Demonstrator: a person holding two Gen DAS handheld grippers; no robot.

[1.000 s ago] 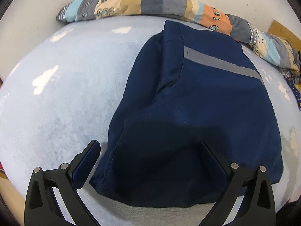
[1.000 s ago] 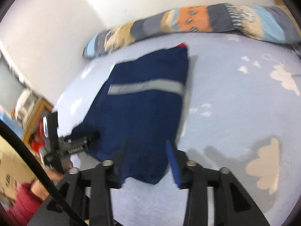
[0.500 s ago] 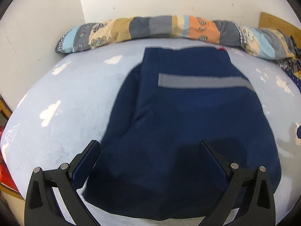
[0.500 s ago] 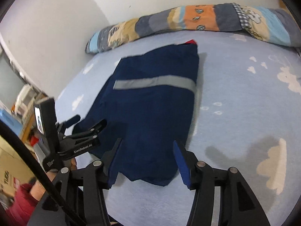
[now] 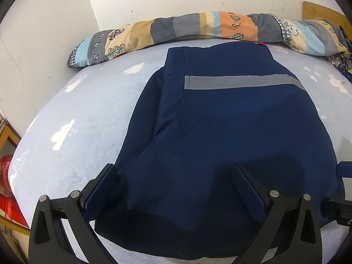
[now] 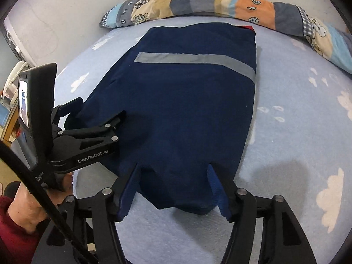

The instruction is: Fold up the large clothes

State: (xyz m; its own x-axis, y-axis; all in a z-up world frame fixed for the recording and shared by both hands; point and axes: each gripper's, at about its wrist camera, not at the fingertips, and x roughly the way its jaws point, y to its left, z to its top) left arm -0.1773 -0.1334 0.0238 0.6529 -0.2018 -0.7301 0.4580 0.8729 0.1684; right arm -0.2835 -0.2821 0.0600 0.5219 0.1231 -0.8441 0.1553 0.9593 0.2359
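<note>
A navy blue garment (image 5: 220,136) with a grey reflective stripe (image 5: 239,81) lies folded and flat on the pale blue bed (image 5: 83,114). It also shows in the right wrist view (image 6: 187,101), stripe (image 6: 198,59) toward the far end. My left gripper (image 5: 173,176) is open and empty, jaws wide over the garment's near left edge. It shows from the side in the right wrist view (image 6: 100,112). My right gripper (image 6: 173,173) is open and empty over the garment's near right corner.
A long patchwork bolster (image 5: 198,28) lies along the wall at the bed's far edge; it also shows in the right wrist view (image 6: 220,4). Bare blue sheet with white clouds (image 6: 308,132) lies right of the garment. Red and wooden items (image 5: 6,176) stand beyond the bed's left edge.
Both grippers swung to face the garment squarely and came nearer its near edge. The right jaws opened wider. The garment has not moved.
</note>
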